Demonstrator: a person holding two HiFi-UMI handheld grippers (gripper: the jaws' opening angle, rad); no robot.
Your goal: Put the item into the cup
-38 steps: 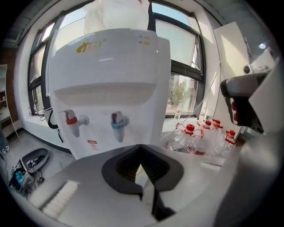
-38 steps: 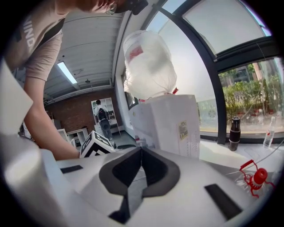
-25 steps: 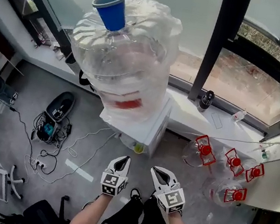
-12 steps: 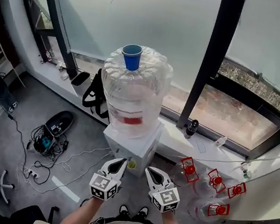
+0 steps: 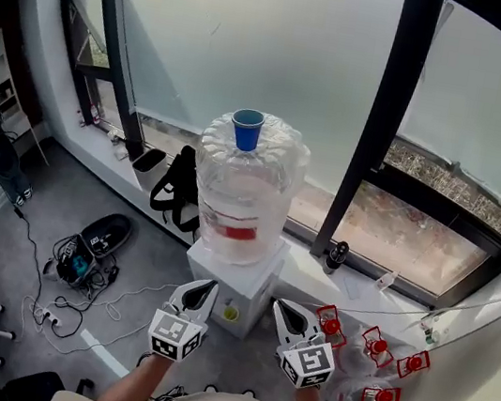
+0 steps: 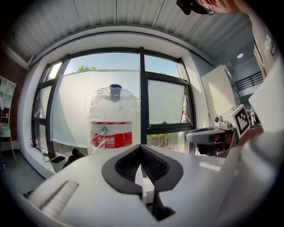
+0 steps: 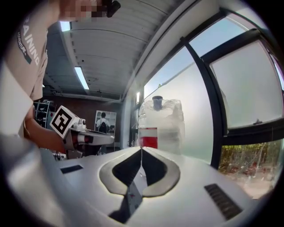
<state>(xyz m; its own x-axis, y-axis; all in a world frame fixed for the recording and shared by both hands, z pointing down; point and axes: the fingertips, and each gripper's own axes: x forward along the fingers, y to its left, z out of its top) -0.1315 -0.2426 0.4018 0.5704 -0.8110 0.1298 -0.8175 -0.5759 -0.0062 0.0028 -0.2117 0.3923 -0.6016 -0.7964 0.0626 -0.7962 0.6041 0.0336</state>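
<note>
Well, the water jug (image 5: 244,194) stands apart from me on its white dispenser (image 5: 246,285). My left gripper (image 5: 206,284) and right gripper (image 5: 283,305) are both pressed together on nothing. The blue cup (image 5: 246,129) perches atop the jug, so a clumsy reach could topple it.

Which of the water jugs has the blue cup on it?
The jug standing on the white dispenser; the red-handled jugs sit low on the floor to its right.

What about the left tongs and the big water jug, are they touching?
Apart. The left gripper view shows the water jug standing well beyond the shut tips of the left tongs, with open space between them.
</note>
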